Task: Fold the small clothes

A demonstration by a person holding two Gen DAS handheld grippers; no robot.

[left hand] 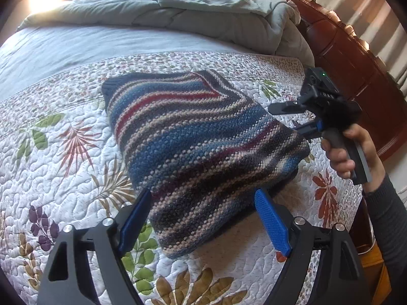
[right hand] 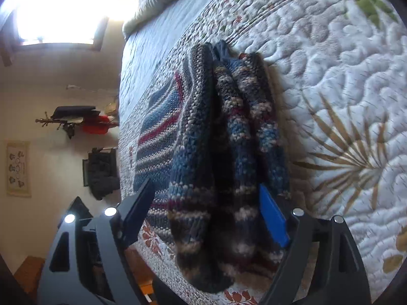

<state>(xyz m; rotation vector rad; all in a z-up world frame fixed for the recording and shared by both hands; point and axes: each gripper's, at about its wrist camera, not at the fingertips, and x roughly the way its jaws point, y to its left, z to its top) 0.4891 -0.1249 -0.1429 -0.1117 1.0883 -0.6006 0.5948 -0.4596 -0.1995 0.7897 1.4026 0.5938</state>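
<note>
A folded striped knit sweater, blue, red, grey and beige, lies on the flowered quilt. My left gripper stands open at its near edge, the blue pads on either side of the knit without pressing it. In the same view a person's hand holds my right gripper at the sweater's right edge. The right wrist view shows the sweater's thick folded edge lying between the spread pads of my right gripper, which is open.
A crumpled grey-green duvet is heaped at the far end of the bed. A dark wooden bed board runs along the right. The bed's edge drops off at the left of the right wrist view, with a wall and hung things beyond.
</note>
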